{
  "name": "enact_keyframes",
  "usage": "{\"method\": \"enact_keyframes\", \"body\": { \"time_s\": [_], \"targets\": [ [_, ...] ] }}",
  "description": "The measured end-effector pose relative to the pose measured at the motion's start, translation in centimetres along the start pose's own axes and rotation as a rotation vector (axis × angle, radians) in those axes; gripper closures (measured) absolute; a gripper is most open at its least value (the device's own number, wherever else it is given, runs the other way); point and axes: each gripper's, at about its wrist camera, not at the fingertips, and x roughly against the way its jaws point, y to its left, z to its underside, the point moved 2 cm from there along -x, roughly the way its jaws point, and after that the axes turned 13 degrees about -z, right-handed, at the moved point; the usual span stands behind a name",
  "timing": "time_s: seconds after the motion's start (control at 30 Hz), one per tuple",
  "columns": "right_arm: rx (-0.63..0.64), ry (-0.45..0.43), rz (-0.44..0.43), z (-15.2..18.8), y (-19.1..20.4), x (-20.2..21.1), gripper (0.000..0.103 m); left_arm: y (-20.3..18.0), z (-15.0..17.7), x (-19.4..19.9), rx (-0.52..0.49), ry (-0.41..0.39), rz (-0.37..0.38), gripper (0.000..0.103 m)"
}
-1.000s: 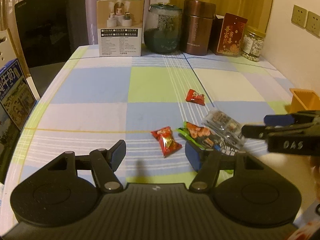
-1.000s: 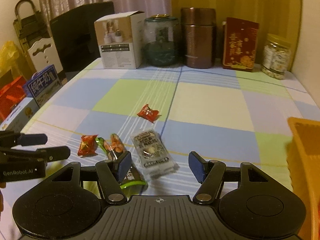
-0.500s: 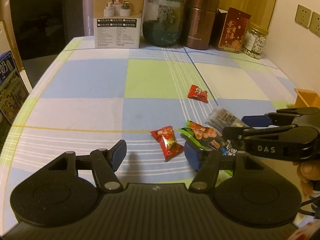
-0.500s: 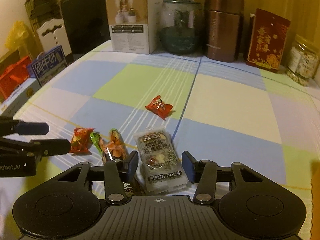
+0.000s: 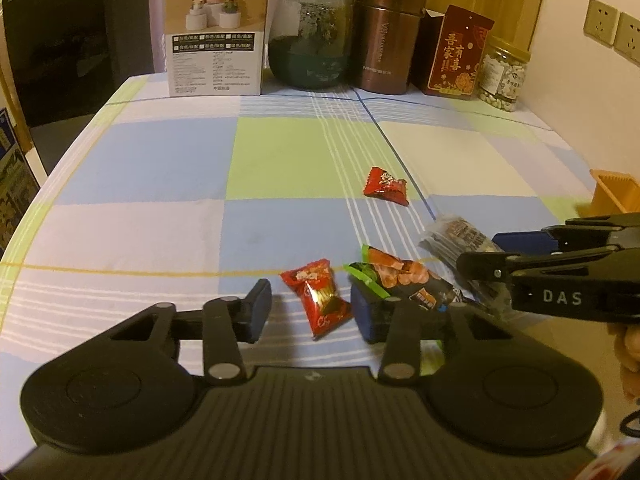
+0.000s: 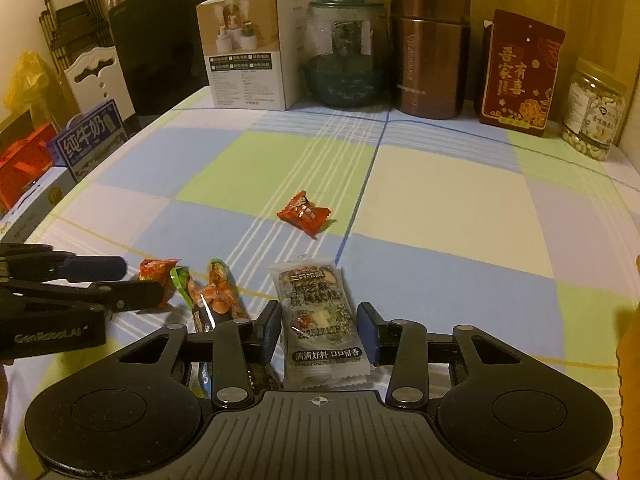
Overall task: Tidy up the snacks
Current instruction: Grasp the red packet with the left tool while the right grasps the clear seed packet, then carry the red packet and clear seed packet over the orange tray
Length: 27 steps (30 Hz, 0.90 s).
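Both tongs have come lower over the checked table (image 5: 160,168) since a moment ago. Left tongs (image 5: 308,314) are closing around a red candy (image 5: 318,298), not yet pinching it; right tongs (image 6: 320,326) are closing astride a clear cake packet (image 6: 320,320), pads just off it.

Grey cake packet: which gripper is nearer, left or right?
Right. The right gripper straddles the grey cake packet, jaws closing around it. The left gripper is off to the packet's left, closing around a red candy instead.
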Motion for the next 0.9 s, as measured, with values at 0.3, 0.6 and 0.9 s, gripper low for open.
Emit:
{"method": "enact_keyframes", "body": {
  "time_s": [0.3,0.6,0.9],
  "targets": [
    [0.018,0.007,-0.001,-0.3,0.1,-0.9,0.055,-0.5,0.1,-0.9,-0.023,-0.002,-0.002,0.079],
    [0.065,0.020,0.019,0.1,0.4,-1.3,0.062,-0.3,0.2,-0.6,-0.009,0.012,0.004,0.083],
    [-0.048,-0.021,0.055,0.5,-0.4,1.6,0.063,-0.2,1.0,1.9,0.018,0.002,0.009,0.083]
  ]
}}
